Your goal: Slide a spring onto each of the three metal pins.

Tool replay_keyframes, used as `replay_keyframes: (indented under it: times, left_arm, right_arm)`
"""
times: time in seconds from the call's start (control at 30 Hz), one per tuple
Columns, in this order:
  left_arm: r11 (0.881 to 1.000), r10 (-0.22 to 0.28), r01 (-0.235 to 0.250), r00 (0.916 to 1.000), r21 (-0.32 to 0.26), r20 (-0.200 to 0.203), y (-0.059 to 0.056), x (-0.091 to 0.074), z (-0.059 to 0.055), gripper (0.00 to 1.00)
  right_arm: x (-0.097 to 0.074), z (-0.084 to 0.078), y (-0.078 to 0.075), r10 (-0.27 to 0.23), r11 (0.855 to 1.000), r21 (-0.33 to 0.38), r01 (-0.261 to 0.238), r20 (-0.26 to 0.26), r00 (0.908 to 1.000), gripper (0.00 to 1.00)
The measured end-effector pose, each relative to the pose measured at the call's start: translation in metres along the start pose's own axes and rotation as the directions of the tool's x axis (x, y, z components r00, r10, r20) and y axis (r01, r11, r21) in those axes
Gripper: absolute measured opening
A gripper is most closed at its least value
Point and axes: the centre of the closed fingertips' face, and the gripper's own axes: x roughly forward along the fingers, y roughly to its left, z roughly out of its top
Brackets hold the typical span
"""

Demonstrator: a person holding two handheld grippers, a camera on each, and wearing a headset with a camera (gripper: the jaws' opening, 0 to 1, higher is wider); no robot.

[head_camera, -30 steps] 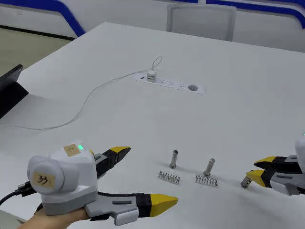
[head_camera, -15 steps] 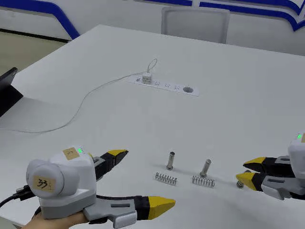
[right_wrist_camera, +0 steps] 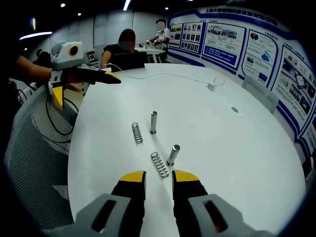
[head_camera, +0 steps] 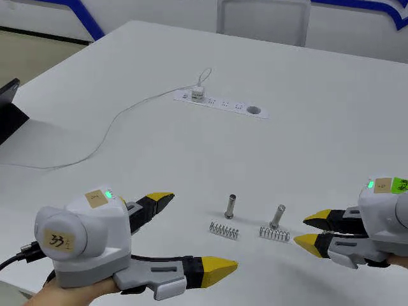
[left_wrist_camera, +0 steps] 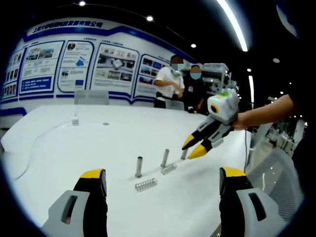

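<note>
Holding the left claw point(head_camera: 193, 233) spread wide and empty above the white tabletop point(head_camera: 287, 146); poising the right claw point(head_camera: 308, 230) slightly parted just beside two upright metal pins point(head_camera: 278, 215), with two loose springs point(head_camera: 275, 234) lying flat at their feet.

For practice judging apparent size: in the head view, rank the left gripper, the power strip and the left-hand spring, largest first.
Largest, the left gripper, partly because it sits nearest the camera.
Next, the power strip.
Smallest, the left-hand spring.
</note>
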Motion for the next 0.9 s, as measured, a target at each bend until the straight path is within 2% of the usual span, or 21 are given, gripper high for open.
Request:
replay_keyframes:
  times: [0.53, 0.9]
  left_arm:
    - [1.0, 0.016, -0.016, 0.9999, -0.022, -0.005, 0.006, -0.001, -0.002, 0.96]
    - [1.0, 0.011, -0.012, 0.9995, -0.025, -0.031, 0.006, 0.0, -0.007, 0.95]
  right_arm:
    - [0.025, -0.007, 0.006, 0.058, 0.998, -0.022, -0.059, -0.051, 0.997, 0.22]
    - [0.046, -0.013, 0.001, 0.069, 0.997, -0.019, -0.071, -0.084, 0.994, 0.22]
